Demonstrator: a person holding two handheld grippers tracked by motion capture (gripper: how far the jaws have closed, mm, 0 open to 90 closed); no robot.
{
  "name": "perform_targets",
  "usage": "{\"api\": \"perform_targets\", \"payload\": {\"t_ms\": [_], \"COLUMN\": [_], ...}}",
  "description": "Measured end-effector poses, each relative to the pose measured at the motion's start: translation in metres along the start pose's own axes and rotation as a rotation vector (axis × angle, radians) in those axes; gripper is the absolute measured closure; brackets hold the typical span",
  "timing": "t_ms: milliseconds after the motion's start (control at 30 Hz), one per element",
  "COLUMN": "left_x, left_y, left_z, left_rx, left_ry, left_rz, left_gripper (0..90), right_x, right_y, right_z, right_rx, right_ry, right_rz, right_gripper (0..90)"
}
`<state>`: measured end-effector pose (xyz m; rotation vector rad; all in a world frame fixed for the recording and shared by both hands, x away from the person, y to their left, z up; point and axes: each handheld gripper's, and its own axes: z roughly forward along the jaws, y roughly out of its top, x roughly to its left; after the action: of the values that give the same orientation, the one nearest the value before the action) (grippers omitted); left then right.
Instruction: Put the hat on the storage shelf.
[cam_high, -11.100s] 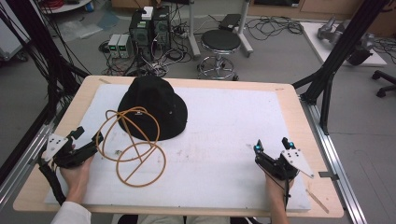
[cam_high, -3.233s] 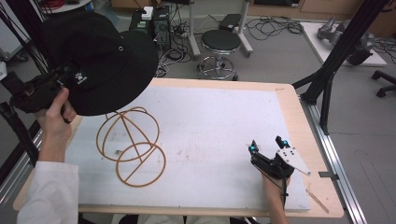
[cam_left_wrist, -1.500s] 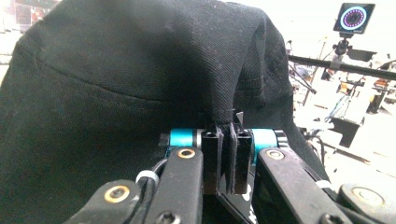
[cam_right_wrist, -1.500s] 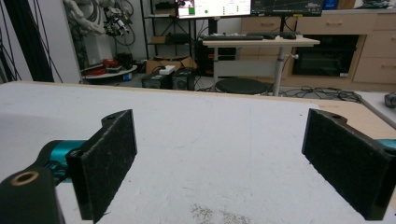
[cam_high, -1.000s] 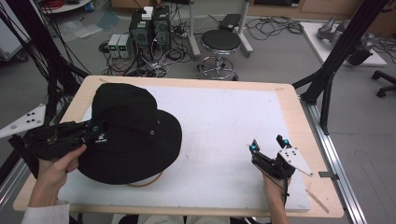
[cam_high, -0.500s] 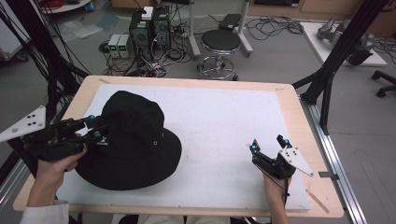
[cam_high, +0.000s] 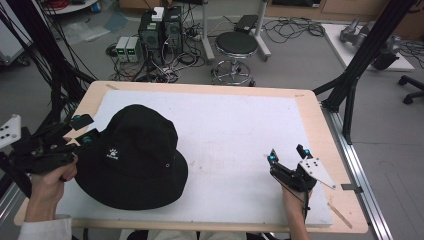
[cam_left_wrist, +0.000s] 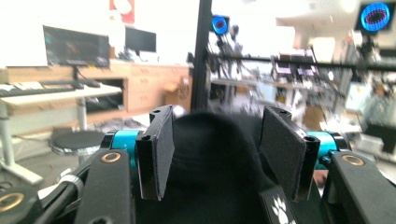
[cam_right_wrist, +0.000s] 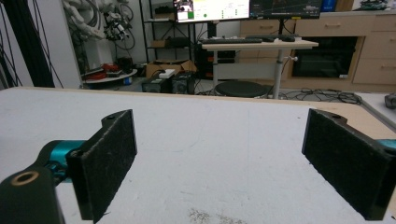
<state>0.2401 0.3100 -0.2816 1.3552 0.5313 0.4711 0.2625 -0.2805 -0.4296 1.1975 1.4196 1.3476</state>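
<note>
From the high view, a black bucket hat sits on the white mat of the surface, its soft round crown up and its floppy brim spread flat. The left gripper is at the hat's edge, with the person's left hand wrapped around its body and the forearm coming in low. The left gripper view adds what that angle hides: the hat's dark fabric bulges up between the two black padded jaws, which stand apart with the cloth between them; whether they press on it cannot be told. A small white paw logo lies beside one jaw.

The right gripper rests well apart from the hat, jaws spread wide. The right gripper view shows their rough, felt-like pads and bare white mat between them.
</note>
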Motion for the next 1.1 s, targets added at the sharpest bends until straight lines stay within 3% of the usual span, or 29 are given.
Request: {"api": "perform_targets", "payload": {"t_ms": [67,100,200,400,533,700,800,833,900,933,967,1000,1033,1067,1100], "left_x": [0.002,0.002,0.006,0.009,0.01,0.013,0.016,0.02,0.021,0.024,0.024,0.028,0.028,0.033,0.035], "left_y": [0.001,0.001,-0.002,-0.004,-0.004,-0.007,-0.01,-0.012,-0.013,-0.015,-0.015,-0.018,-0.018,-0.022,-0.024], "left_z": [-0.006,-0.006,-0.013,-0.018,-0.019,-0.018,-0.017,-0.018,-0.019,-0.02,-0.02,-0.023,-0.023,-0.025,-0.026], "left_rx": [-0.055,-0.055,-0.12,-0.17,-0.162,-0.146,-0.138,-0.137,-0.134,-0.127,-0.127,-0.116,-0.116,-0.118,-0.116], "left_ry": [0.035,0.035,0.105,0.219,0.292,0.325,0.36,0.393,0.405,0.452,0.452,0.499,0.499,0.537,0.545], "left_rz": [-0.015,-0.015,-0.033,-0.02,0.004,0.011,0.014,0.011,0.01,0.024,0.024,0.035,0.035,0.026,0.021], "left_gripper": [44.6,44.7,45.1,45.6,45.7,45.6,45.6,45.6,45.5,45.5,45.5,45.5,45.4,45.4,45.4], "right_x": [0.0,0.0,0.0,-0.001,-0.002,-0.003,-0.003,-0.003,-0.003,-0.004,-0.003,-0.004,-0.004,-0.004,-0.004], "right_y": [0.0,0.0,0.0,0.0,0.001,0.0,0.0,0.0,0.0,0.0,0.0,0.0,0.0,0.0,0.0], "right_z": [0.0,0.0,-0.001,-0.001,-0.001,-0.002,-0.002,-0.003,-0.003,-0.003,-0.003,-0.003,-0.003,-0.003,-0.003], "right_rx": [-0.001,-0.001,-0.001,-0.002,-0.004,-0.006,-0.004,-0.004,-0.004,-0.003,-0.001,-0.001,0.0,0.0,-0.001], "right_ry": [0.0,0.0,-0.002,0.0,-0.001,-0.003,-0.004,-0.003,-0.004,-0.003,-0.005,-0.005,-0.005,-0.005,-0.004], "right_rz": [0.0,0.0,0.002,-0.002,0.001,-0.006,-0.003,-0.004,-0.004,-0.003,0.001,0.001,0.001,-0.001,-0.003], "right_gripper": [9.3,9.3,9.3,9.3,9.3,9.3,9.3,9.3,9.3,9.3,9.3,9.3,9.3,9.3,9.3]}}
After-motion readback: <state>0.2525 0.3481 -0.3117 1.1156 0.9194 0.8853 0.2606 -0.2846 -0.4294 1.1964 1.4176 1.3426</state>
